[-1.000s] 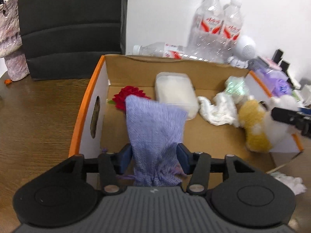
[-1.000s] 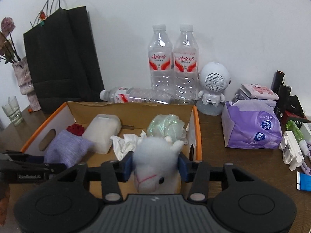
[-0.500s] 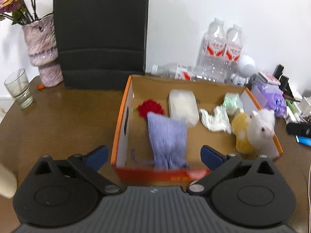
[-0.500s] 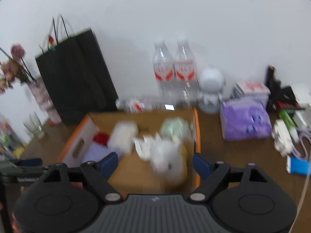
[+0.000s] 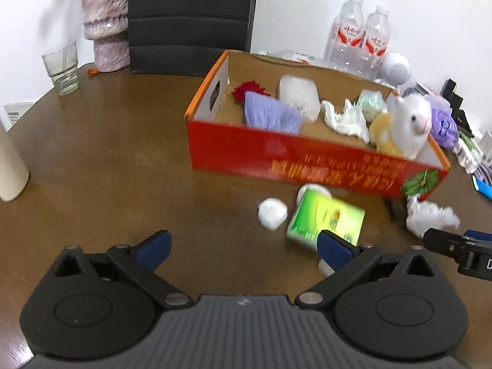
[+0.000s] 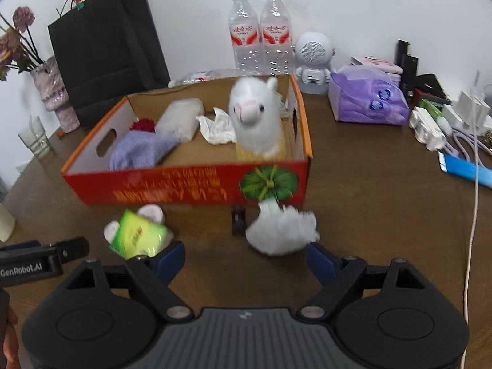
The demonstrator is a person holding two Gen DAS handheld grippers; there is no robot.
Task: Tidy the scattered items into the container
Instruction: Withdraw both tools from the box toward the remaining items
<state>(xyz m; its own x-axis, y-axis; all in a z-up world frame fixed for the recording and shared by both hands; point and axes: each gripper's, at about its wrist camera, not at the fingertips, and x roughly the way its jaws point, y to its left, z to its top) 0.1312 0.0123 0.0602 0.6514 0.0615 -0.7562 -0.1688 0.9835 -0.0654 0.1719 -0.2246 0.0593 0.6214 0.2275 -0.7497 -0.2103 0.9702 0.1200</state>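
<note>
The left tool (image 5: 243,247) hangs over the brown wooden counter (image 5: 107,160) with its blue-tipped fingers spread wide and nothing between them. The right tool (image 6: 246,256) is likewise spread wide and empty, low over the counter.

The red-and-orange cardboard box (image 6: 184,184) stands on the counter and holds a lilac knitted pouch (image 6: 141,150), a red pompom (image 6: 143,124), a translucent plastic tub (image 6: 181,118), a crumpled white tissue (image 6: 216,127), a pale green wrapped bundle (image 5: 370,104) and a white plush alpaca with a yellow body (image 6: 256,120), upright against the right end wall.

Outside the box, in front of its long red side, lie a green packet (image 5: 326,220), two small white round items (image 5: 272,213) beside it, a crumpled white plastic bag (image 6: 281,230) just ahead of the right tool, and a small black clip (image 6: 238,220) touching the bag's left side.
</note>
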